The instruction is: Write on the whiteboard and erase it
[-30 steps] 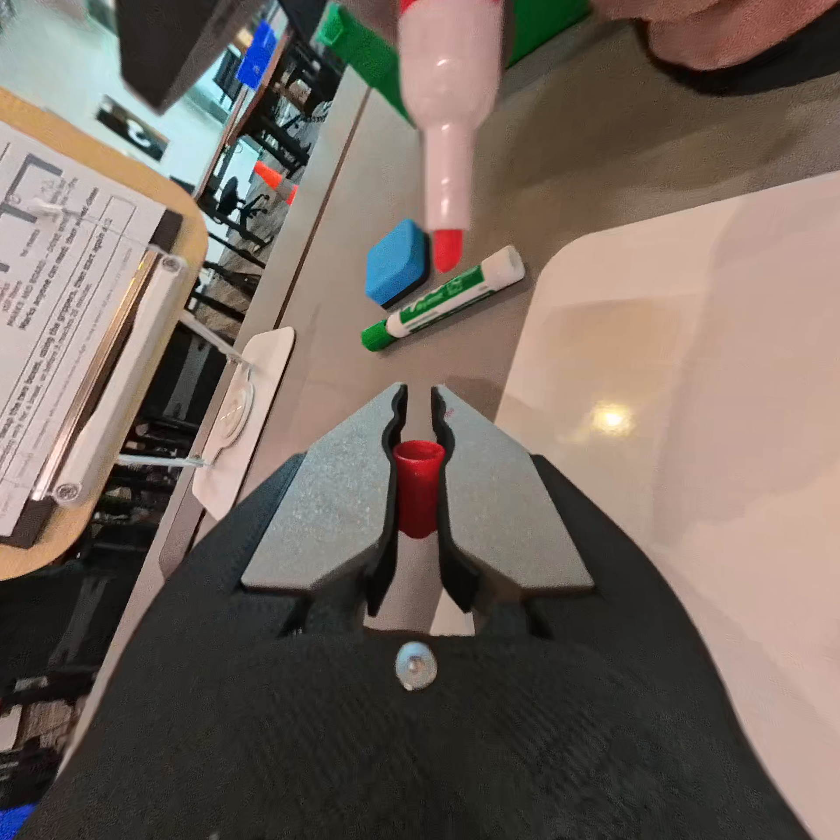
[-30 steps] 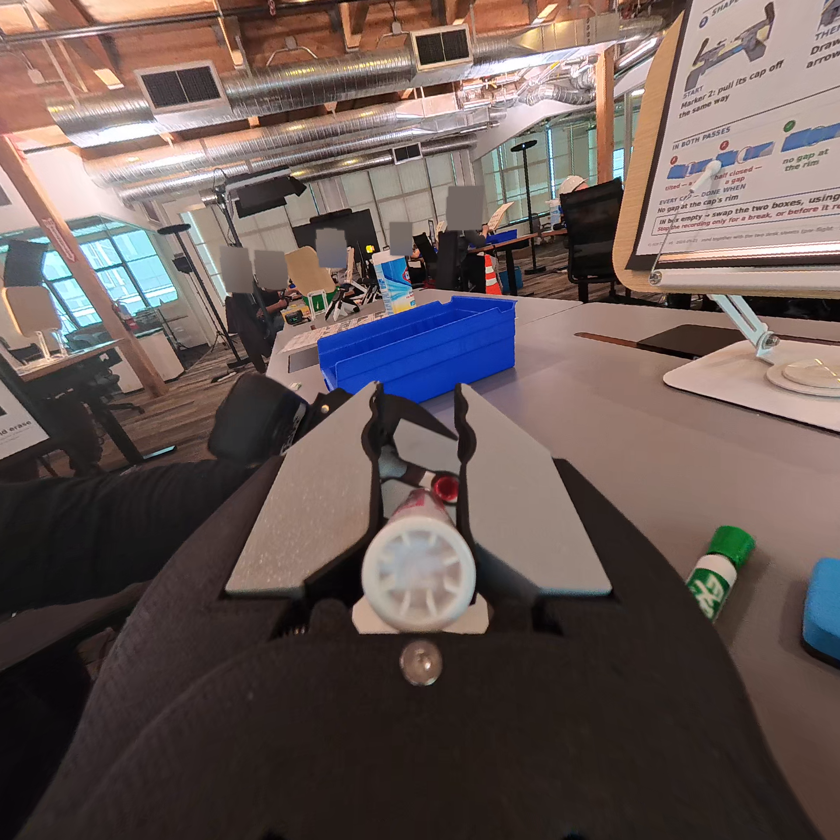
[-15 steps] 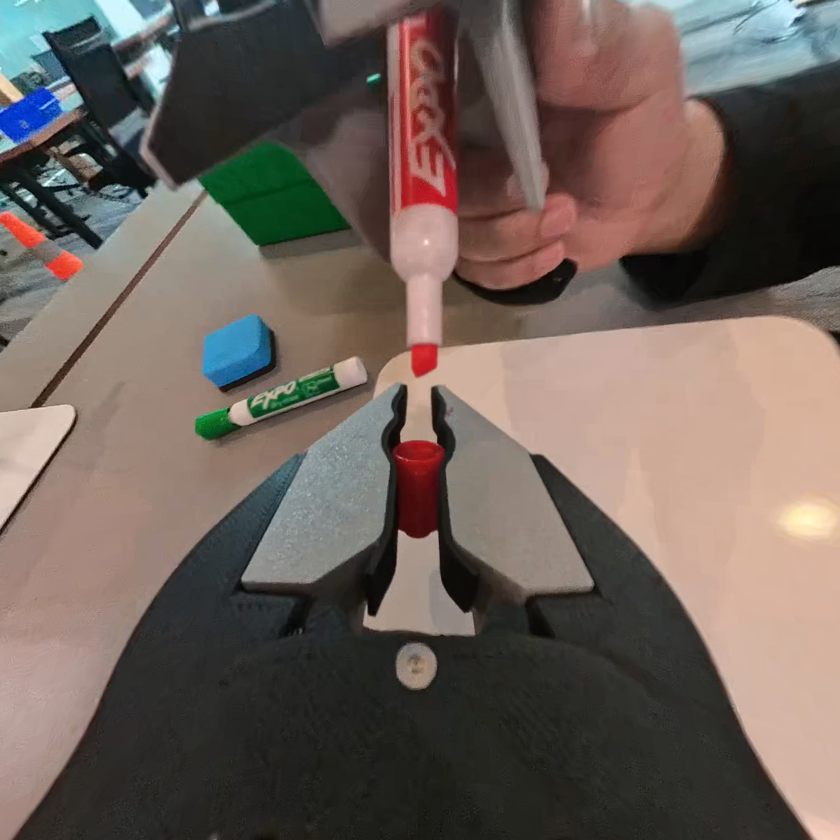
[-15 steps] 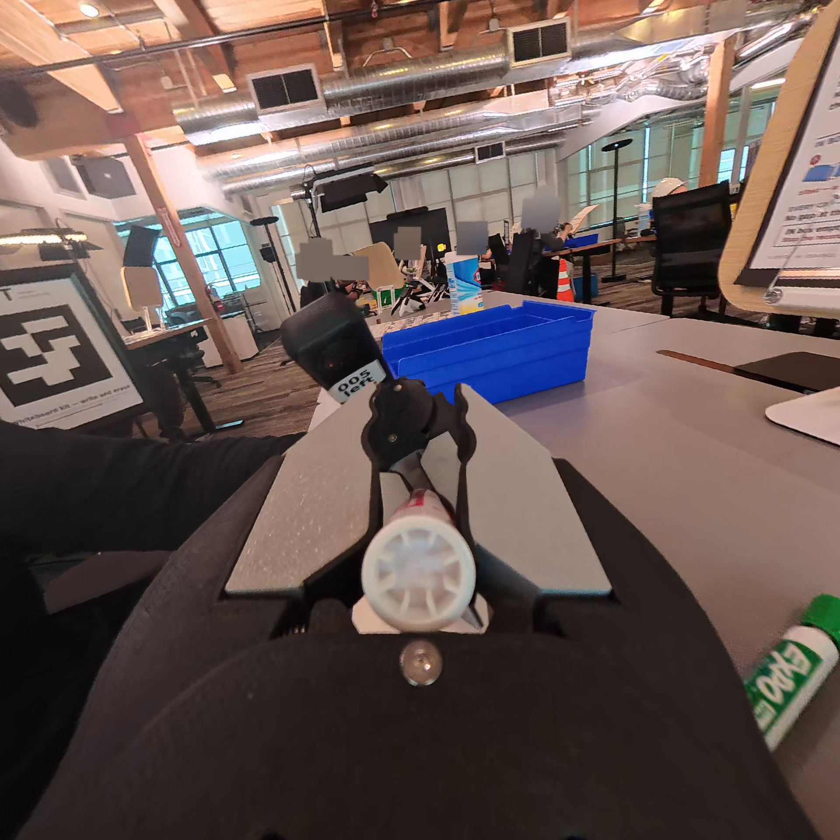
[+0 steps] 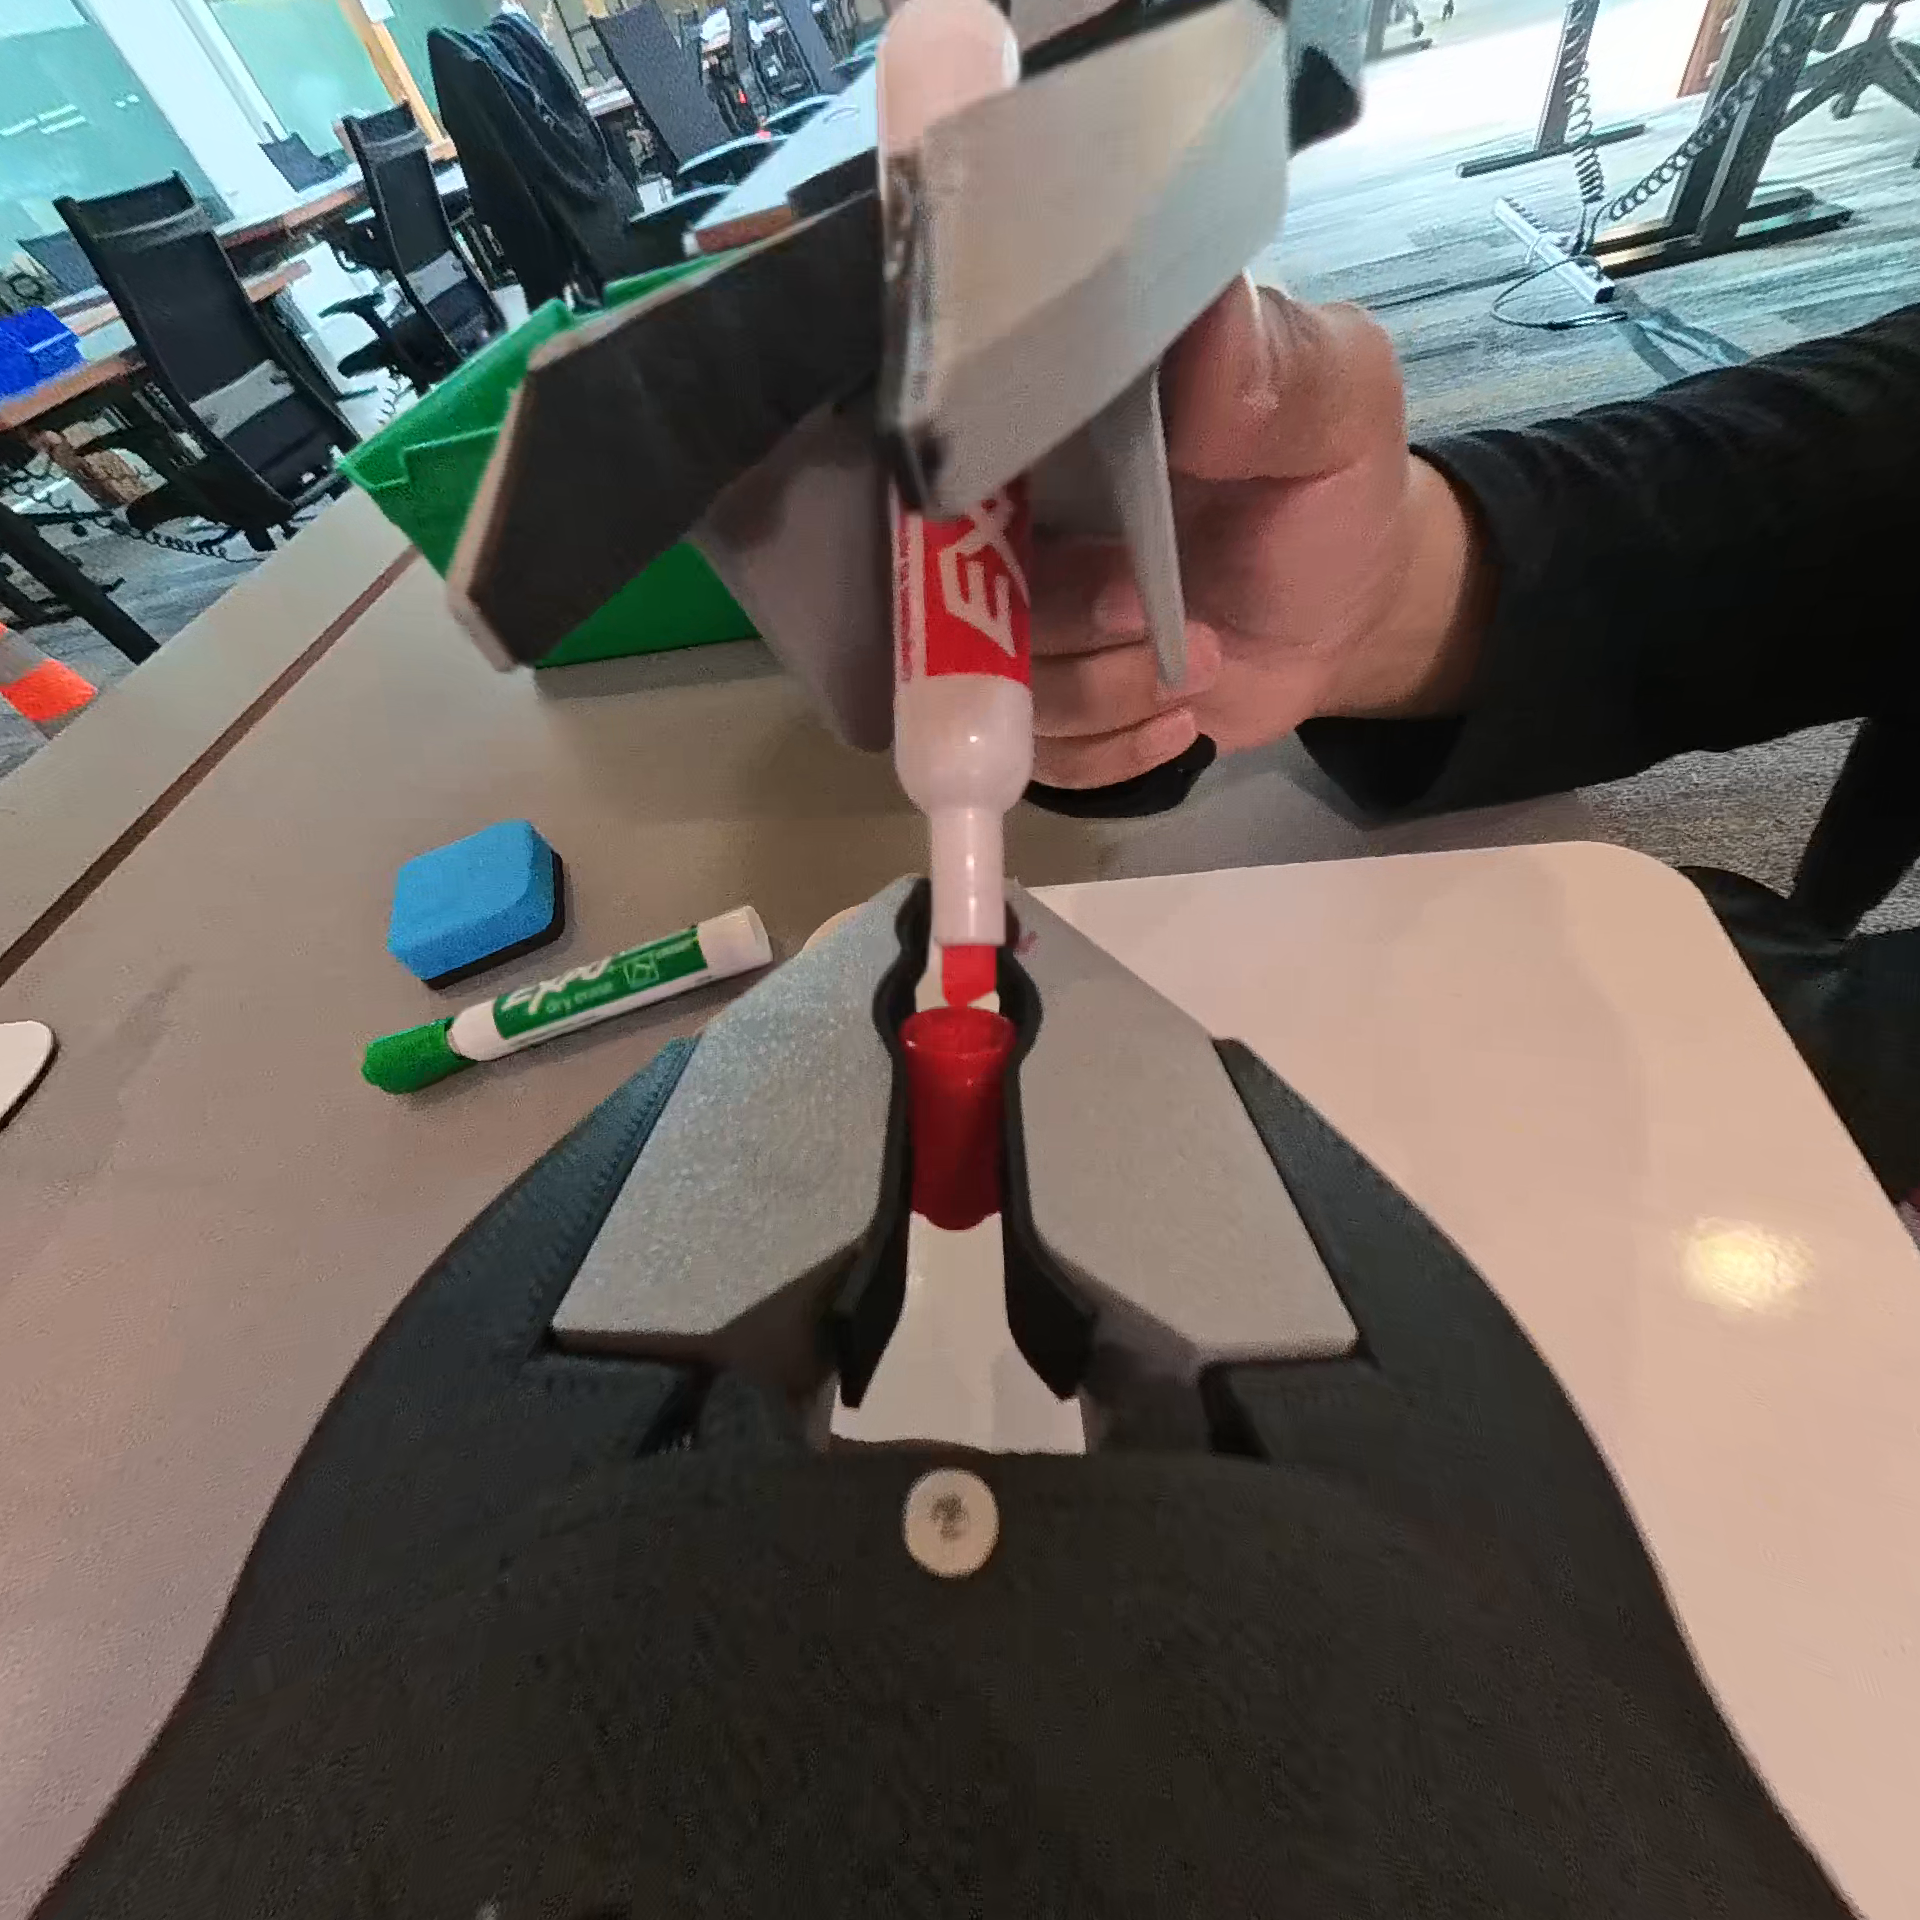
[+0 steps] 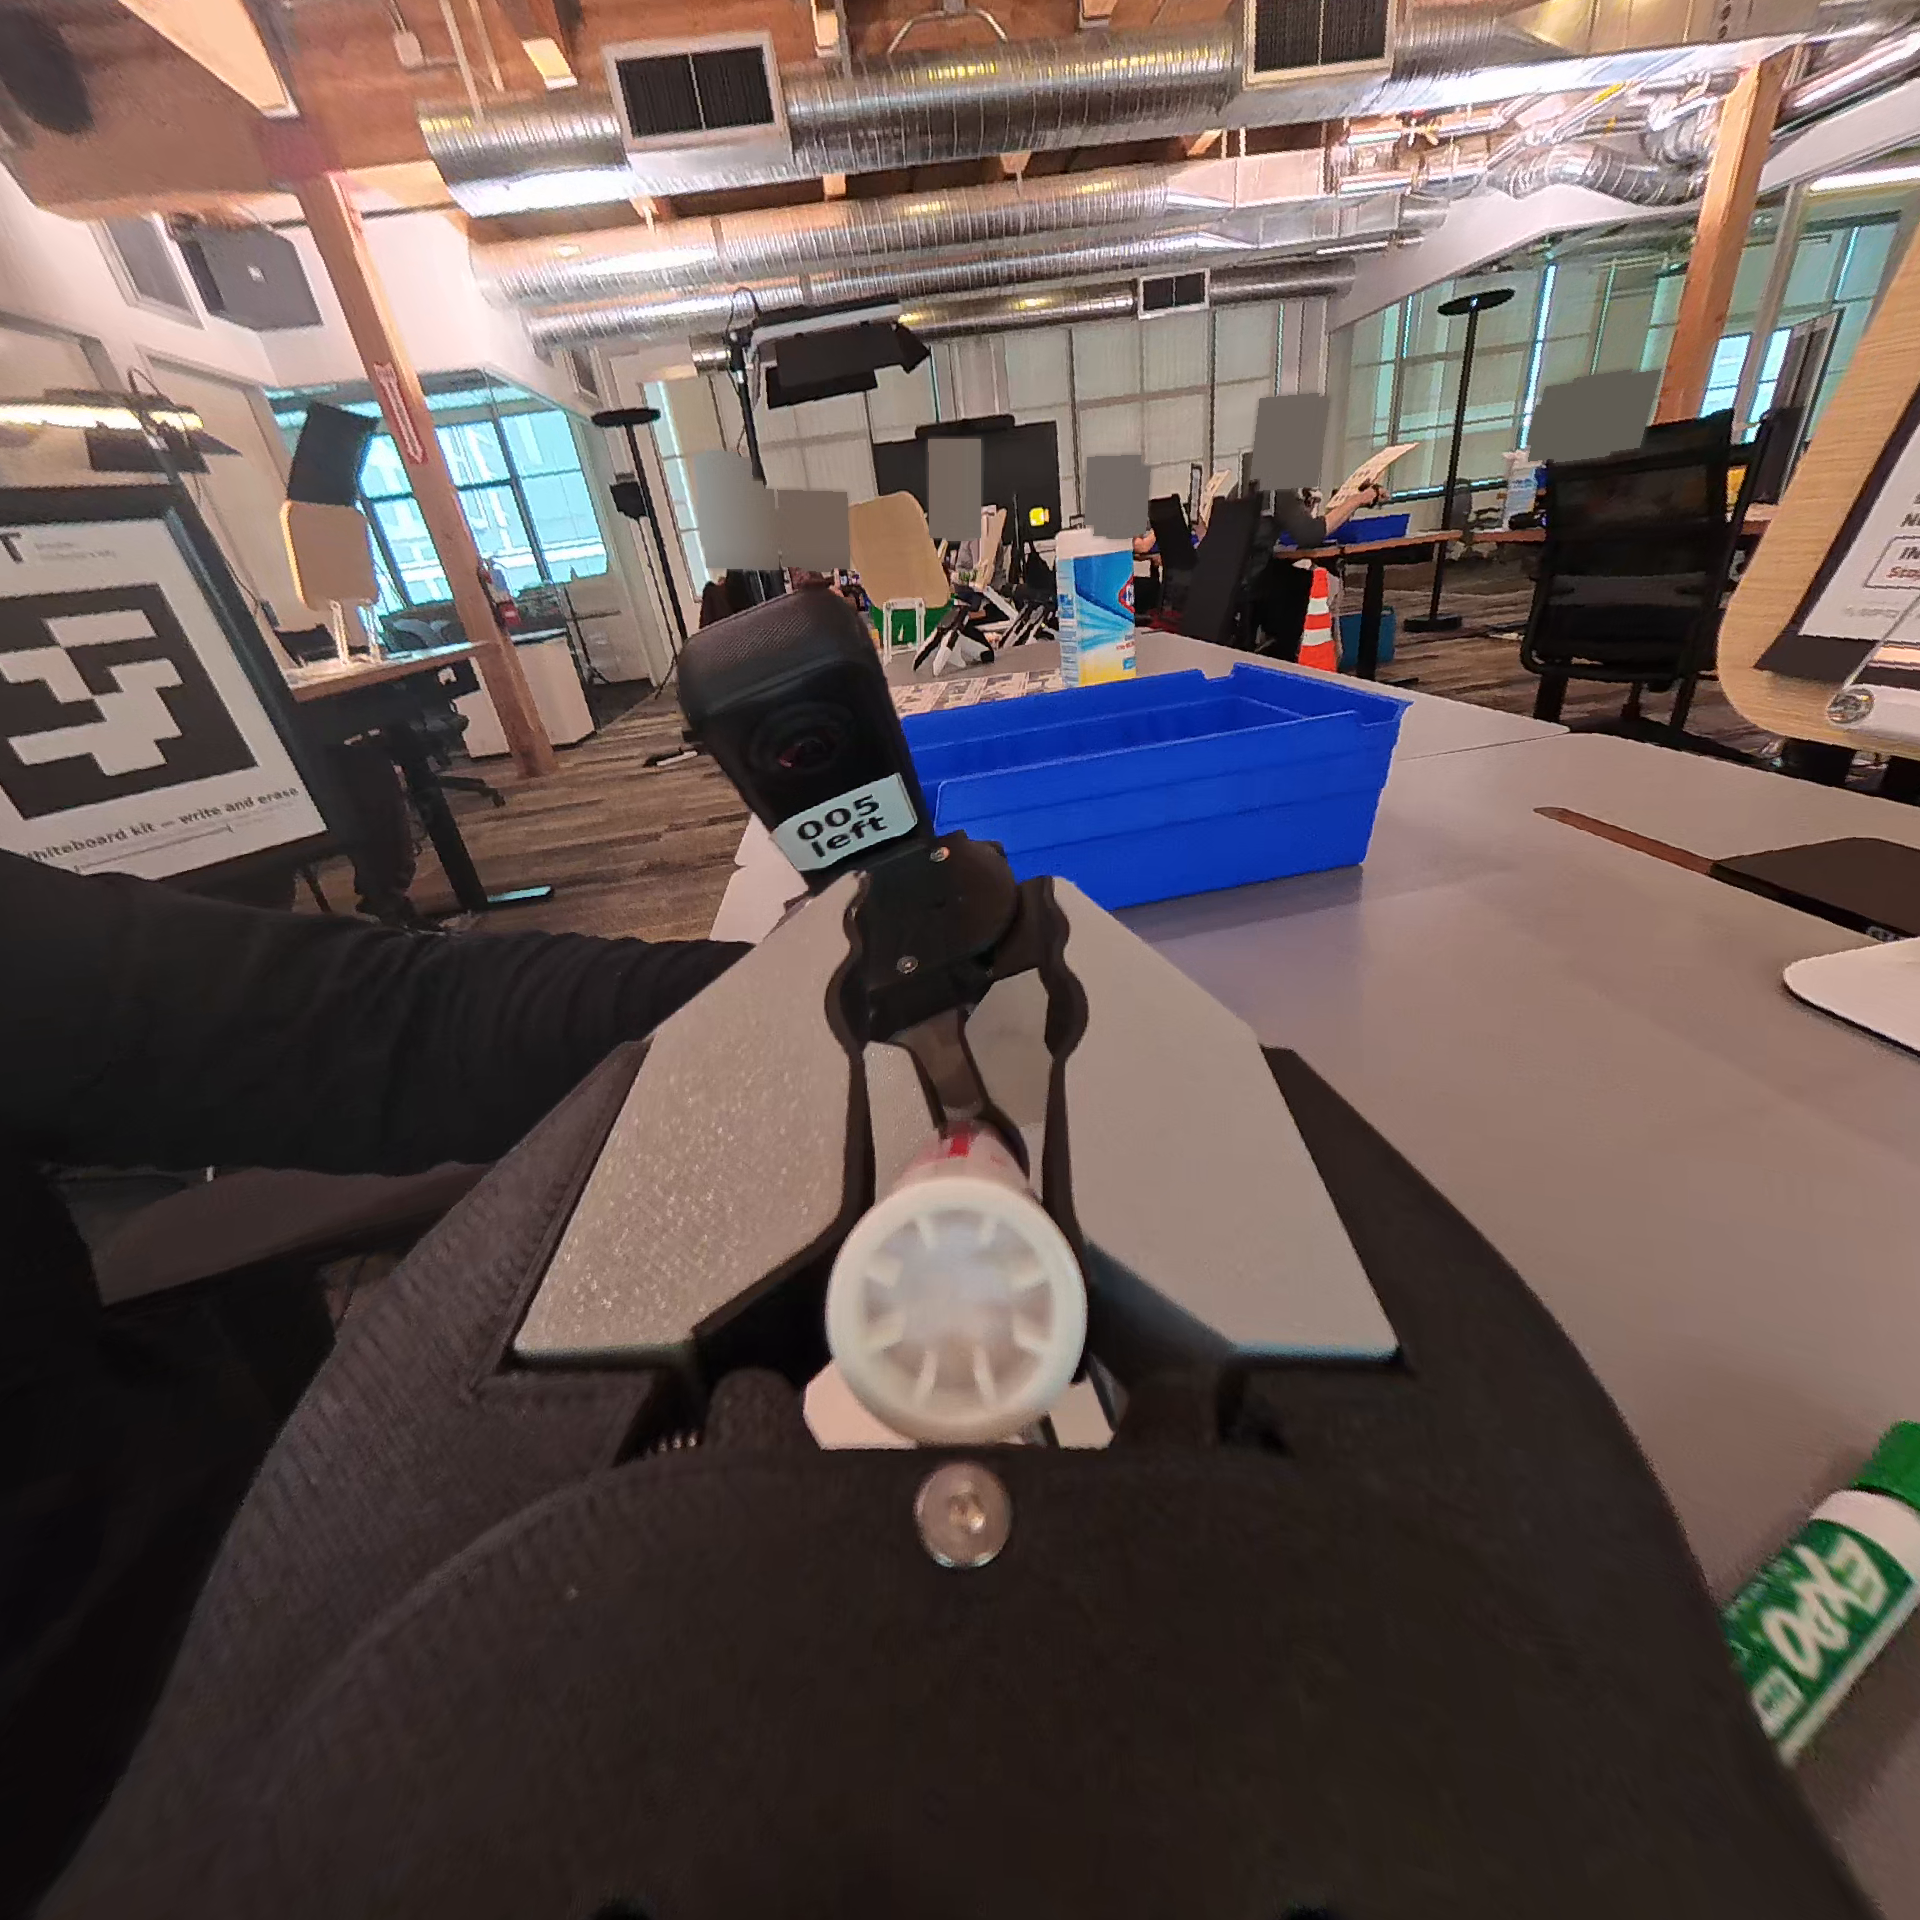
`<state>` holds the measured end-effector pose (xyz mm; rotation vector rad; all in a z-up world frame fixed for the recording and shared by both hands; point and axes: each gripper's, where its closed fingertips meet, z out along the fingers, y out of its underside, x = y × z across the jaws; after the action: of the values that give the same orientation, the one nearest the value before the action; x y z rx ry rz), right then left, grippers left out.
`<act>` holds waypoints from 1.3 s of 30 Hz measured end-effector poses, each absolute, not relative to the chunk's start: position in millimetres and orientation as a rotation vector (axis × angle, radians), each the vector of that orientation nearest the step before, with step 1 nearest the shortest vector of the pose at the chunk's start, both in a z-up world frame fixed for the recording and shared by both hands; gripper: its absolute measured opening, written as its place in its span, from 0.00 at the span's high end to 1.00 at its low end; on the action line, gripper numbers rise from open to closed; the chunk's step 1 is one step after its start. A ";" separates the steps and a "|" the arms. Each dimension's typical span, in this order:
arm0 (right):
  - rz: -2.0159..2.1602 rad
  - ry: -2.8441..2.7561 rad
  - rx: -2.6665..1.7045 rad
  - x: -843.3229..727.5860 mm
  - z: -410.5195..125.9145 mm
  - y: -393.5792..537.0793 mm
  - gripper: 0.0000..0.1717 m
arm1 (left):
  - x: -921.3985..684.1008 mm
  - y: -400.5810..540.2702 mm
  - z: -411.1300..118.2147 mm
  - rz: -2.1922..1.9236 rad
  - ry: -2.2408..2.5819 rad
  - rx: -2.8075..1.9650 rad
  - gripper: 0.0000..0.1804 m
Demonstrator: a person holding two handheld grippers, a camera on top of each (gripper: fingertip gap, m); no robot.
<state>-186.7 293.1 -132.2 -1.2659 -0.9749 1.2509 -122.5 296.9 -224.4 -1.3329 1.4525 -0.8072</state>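
Whiteboard (image 5: 1455,1091), one in number, is seen lying flat on the grey surface (image 5: 260,1195), under and to the right of the left gripper (image 5: 961,914). Two markers are counted: a red marker (image 5: 961,623), uncapped, and a green marker (image 5: 582,992), capped, the latter lying on the surface to the left of the whiteboard's corner. One blue eraser (image 5: 473,899) is seen just beyond the green marker, near it but apart. One red cap (image 5: 954,1122) is held between the jaws of the left gripper, which are closed narrowly on it with the pads pressed against its sides and its open mouth facing forward. The red marker is held in the jaws of the right gripper (image 6: 956,997), which are closed on its barrel; its white back end (image 6: 956,1314) is seen facing the right wrist camera. In the left wrist view the red marker is seen pointing steeply down, its red tip (image 5: 968,971) lowered between the left fingertips and just above the mouth of the cap; whether tip and cap are touching cannot be told. One hand (image 5: 1299,540) in a black sleeve is seen around the right gripper's handle. Two bins are counted on the surface: a green bin (image 5: 623,603) behind the right gripper and a blue bin (image 6: 1143,790) beyond the left gripper.
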 end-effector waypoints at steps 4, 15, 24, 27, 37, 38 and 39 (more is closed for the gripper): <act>1.172 -1.018 -1.308 -192.4 -142.6 295.1 0.83 | -123.3 295.4 -221.6 -0.833 1.446 -1.330 0.95; 1.119 -1.104 -1.429 -199.8 -166.0 297.7 0.80 | -129.6 293.9 -221.9 -0.790 1.490 -1.325 0.96; 1.207 -1.063 -1.462 -201.8 -168.1 299.9 0.74 | -130.9 300.3 -222.0 -0.675 1.483 -1.306 0.96; 1.259 -1.043 -1.463 -202.4 -166.5 299.4 0.71 | -129.4 301.0 -225.7 -0.642 1.496 -1.307 0.96; 1.239 -1.033 -1.479 -201.5 -168.1 302.7 0.66 | -129.0 304.6 -221.5 -0.626 1.461 -1.302 0.96; 1.245 -1.030 -1.477 -201.7 -167.6 302.6 0.65 | -128.8 304.7 -222.0 -0.622 1.462 -1.302 0.96; 1.255 -1.026 -1.473 -201.9 -166.6 302.2 0.65 | -128.4 304.4 -222.6 -0.620 1.464 -1.302 0.95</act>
<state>-201.9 302.2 -166.6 -1.4730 -1.0260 1.2546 -128.4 304.4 -222.6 -1.3022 1.4643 -0.6202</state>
